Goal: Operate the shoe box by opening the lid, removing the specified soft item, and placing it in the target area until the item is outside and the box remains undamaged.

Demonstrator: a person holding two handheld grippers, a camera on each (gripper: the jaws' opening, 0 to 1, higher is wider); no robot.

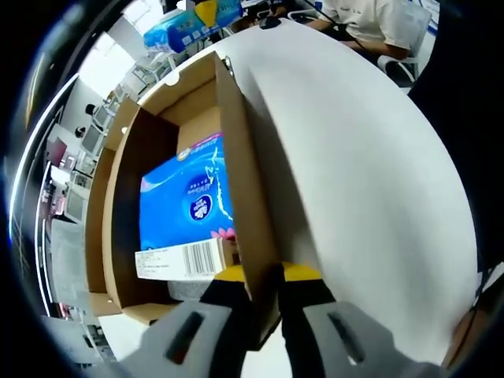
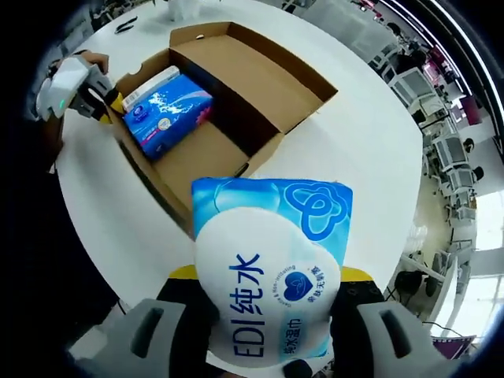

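Now we hold two grippers over a round white desk (image 2: 370, 150). Our right gripper (image 2: 268, 315) is clamped on a soft pack of wipes (image 2: 272, 268). The pack is light blue and white with blue letters on it. Its jaws press on both sides of the pack, and the pack is up in the air, out of the box, above the desk near the desk's edge.

The brown cardboard shoe box (image 2: 236, 94) sits on the desk, away from the edge. Its lid (image 2: 260, 71) is open and lies flat behind the box, joined to it along one long side. Inside the box, at one end, lies a bright blue pack of tissues (image 2: 167, 112). The rest of the box floor is bare cardboard.

Our left gripper (image 1: 266, 295) is closed on one thin wall of the box (image 1: 244, 197), with one jaw inside the box and one outside. In the left gripper view we see the blue tissue pack (image 1: 185, 205) close up, with a white barcode sticker (image 1: 177, 260) at its near end. In the right gripper view the left gripper (image 2: 106, 98) shows at the box's end wall, by the desk's edge.

A person in a white shirt (image 1: 370, 20) sits at the far edge of the desk.
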